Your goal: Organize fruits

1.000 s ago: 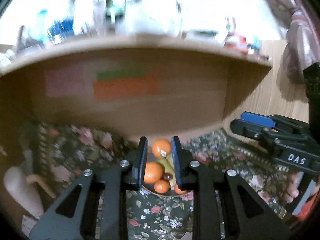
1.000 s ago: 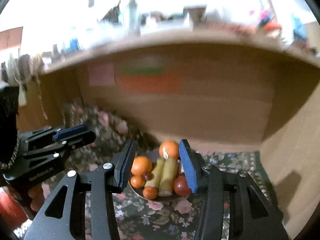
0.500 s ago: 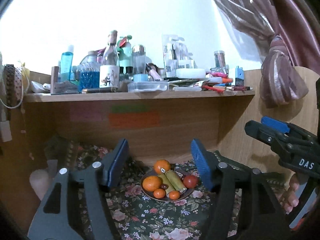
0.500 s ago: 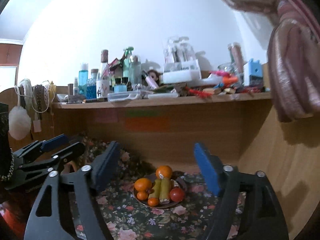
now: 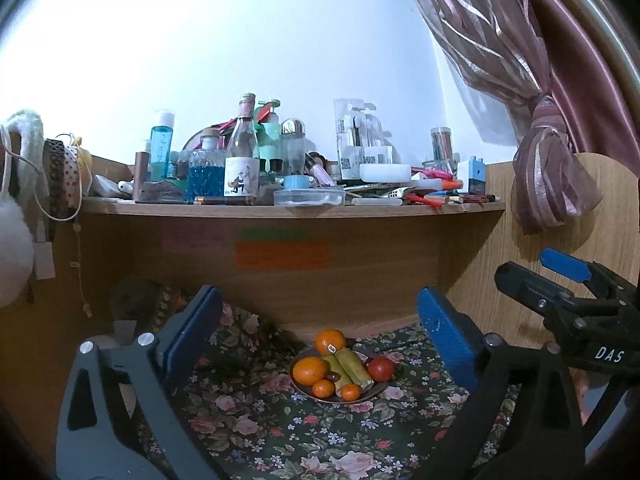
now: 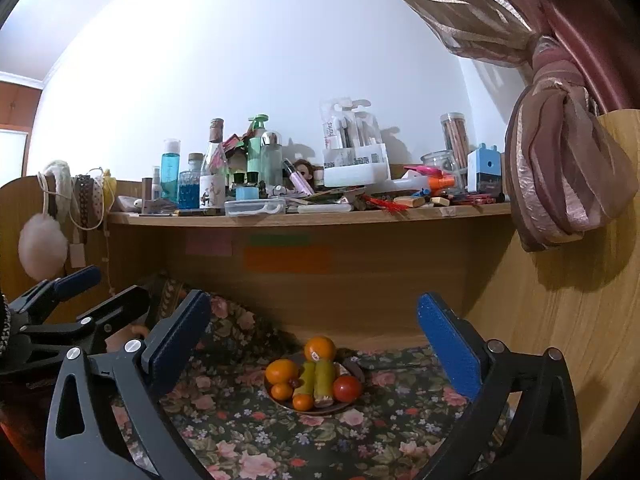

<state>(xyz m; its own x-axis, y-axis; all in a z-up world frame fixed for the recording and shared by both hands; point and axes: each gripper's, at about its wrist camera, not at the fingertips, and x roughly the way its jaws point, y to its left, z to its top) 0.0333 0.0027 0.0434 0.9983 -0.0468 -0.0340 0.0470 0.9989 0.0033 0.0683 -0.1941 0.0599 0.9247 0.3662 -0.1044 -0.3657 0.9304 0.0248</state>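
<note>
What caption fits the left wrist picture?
Open left hand-held gripper faces a plate of fruit on the flowered cloth under a cluttered shelf.

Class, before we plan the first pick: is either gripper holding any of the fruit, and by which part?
Nothing is held. The left gripper and right gripper are both open, well short of the plate of fruit.

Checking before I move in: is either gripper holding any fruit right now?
No. Both the left gripper and right gripper have jaws wide open and empty; the fruit sits on the plate.
</note>
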